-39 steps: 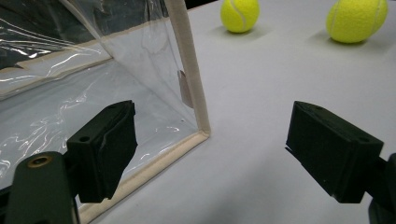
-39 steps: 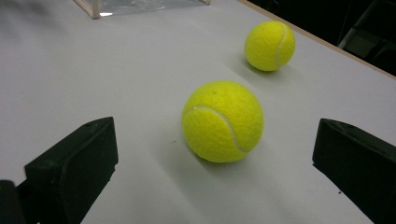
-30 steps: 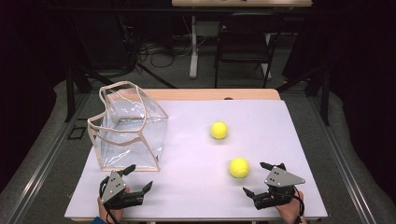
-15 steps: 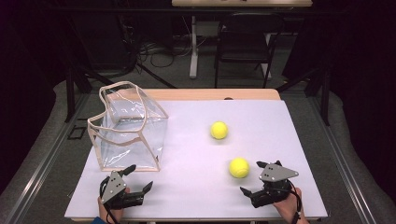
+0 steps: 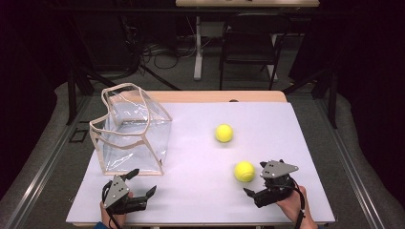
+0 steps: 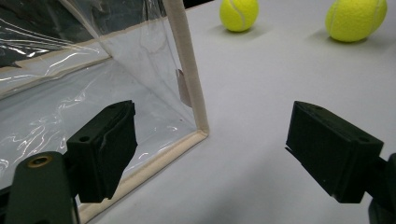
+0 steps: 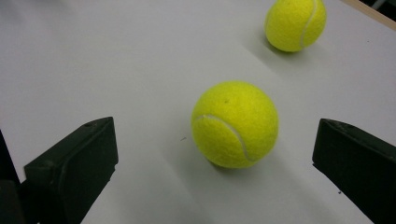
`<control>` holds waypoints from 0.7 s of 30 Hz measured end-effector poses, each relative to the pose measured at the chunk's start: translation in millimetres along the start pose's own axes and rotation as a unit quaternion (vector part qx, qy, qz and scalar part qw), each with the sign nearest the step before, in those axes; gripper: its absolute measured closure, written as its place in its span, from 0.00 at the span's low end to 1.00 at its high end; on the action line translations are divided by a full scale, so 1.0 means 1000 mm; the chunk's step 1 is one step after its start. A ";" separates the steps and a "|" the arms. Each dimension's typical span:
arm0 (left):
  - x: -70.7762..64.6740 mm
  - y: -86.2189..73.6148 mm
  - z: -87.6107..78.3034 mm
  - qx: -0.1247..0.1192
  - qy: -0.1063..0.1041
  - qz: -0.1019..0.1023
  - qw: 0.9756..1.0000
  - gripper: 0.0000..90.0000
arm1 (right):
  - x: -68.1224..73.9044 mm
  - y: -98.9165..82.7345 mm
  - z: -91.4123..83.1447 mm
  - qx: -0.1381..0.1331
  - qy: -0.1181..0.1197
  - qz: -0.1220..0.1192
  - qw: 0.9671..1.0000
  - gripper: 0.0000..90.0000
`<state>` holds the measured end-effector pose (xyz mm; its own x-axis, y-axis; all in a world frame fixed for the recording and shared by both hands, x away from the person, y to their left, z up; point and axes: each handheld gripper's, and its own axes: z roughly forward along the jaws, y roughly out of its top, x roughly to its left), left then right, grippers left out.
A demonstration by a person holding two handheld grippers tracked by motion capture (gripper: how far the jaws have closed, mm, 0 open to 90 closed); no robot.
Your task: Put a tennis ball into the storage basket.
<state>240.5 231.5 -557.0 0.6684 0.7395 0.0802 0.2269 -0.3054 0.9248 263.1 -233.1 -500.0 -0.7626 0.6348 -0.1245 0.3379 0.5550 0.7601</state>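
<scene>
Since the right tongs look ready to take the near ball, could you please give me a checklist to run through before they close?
1. Right tongs open: ok.
2. Near ball lined up between the jaws: ok.
3. Jaws far enough forward around the ball: not ok, it sits just ahead of the tips.
4. Far ball out of the way: ok.
5. Bag standing with its mouth open: ok.
6. Left tongs open, holding nothing: ok.
</scene>
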 end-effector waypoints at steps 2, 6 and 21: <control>0.000 0.000 0.000 -0.002 -0.001 -0.001 1.000 0.18 | -0.001 0.003 0.001 0.005 -0.001 -0.001 1.000 0.00; 0.000 0.000 0.001 -0.002 -0.002 -0.002 1.000 0.18 | -0.003 0.008 0.003 0.015 0.001 -0.002 1.000 0.00; 0.000 0.000 0.002 0.004 -0.006 0.001 1.000 0.18 | -0.010 0.023 0.022 0.047 0.007 -0.003 0.999 0.00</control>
<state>241.5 230.5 -558.0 0.6768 0.7320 0.0777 0.2313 -0.3118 0.9216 290.5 -214.4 -495.1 -0.7725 0.6238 -0.1187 0.3829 0.6068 0.6965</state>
